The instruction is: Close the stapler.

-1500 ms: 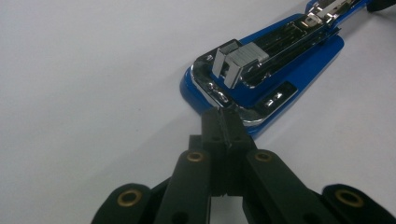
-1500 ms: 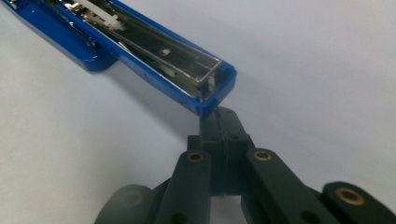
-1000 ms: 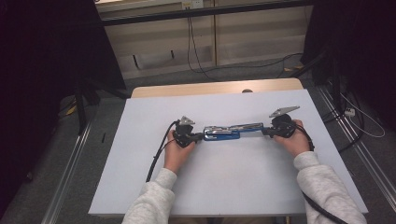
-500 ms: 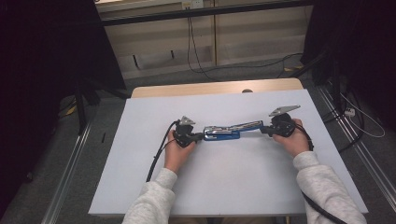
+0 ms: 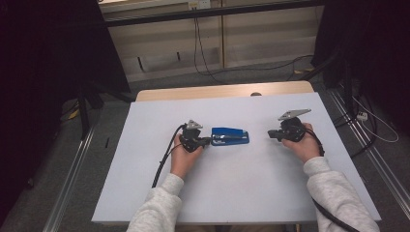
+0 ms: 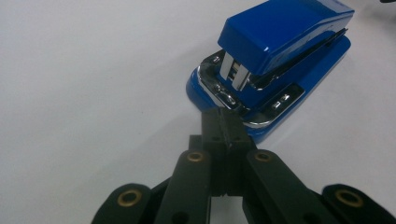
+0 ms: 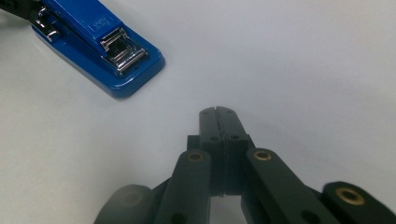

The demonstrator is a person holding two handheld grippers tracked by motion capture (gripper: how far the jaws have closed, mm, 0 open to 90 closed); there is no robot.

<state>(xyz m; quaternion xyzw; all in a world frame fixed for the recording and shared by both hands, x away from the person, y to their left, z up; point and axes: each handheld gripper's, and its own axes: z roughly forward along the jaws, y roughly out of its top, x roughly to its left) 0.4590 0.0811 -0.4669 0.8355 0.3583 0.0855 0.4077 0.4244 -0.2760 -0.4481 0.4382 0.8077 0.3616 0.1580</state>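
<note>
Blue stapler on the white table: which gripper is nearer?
Left. The left gripper has its shut jaws at the end of the blue stapler, apparently touching its base. The right gripper, also shut, sits well clear of the opposite end.

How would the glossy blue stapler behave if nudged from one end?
The glossy blue stapler lies flat on its broad base, so it would probably slide, not tip. Its shiny plastic shell looks rigid and possibly slippery; its chrome parts suggest some weight.

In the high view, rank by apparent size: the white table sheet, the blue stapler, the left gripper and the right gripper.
1. White table sheet, by far the largest.
2. Blue stapler.
3. Left gripper and right gripper: both black, shut, alike in size, so unranked. Each looks close to the stapler's size, so that gap is slight.
</note>
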